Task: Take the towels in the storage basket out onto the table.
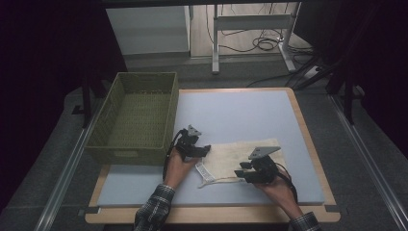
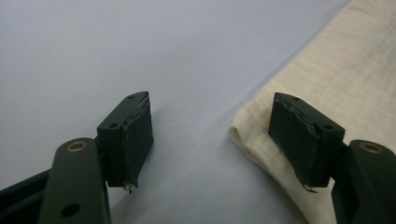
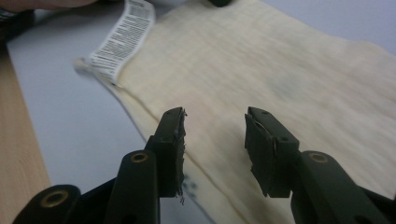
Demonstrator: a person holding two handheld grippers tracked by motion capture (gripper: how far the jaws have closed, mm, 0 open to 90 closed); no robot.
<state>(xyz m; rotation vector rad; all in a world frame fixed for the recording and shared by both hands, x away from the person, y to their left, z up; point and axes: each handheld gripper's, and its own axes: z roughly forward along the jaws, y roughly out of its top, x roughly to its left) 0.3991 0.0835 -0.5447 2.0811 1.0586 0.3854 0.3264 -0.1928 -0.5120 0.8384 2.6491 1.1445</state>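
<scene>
A cream cloth [image 1: 240, 155] lies folded flat on the pale blue mat [image 1: 231, 110], with a white printed label [image 1: 203, 171] sticking out at its near left corner. My left gripper [image 1: 206, 149] rests at the cloth's left edge. In the left gripper view its jaws [image 2: 210, 100] stand open, the right one over the cloth's folded edge [image 2: 336, 70] and bare mat between them. My right gripper [image 1: 239, 172] hovers at the cloth's near edge. Its jaws [image 3: 215, 114] are open over the cloth [image 3: 261, 60] and pinch nothing, and the label [image 3: 123, 39] lies beyond them.
An empty green woven basket [image 1: 137, 115] stands at the mat's left side, close to my left hand. The wooden table rim [image 1: 312, 144] frames the mat. Desk legs and cables [image 1: 260, 43] are on the floor behind the table.
</scene>
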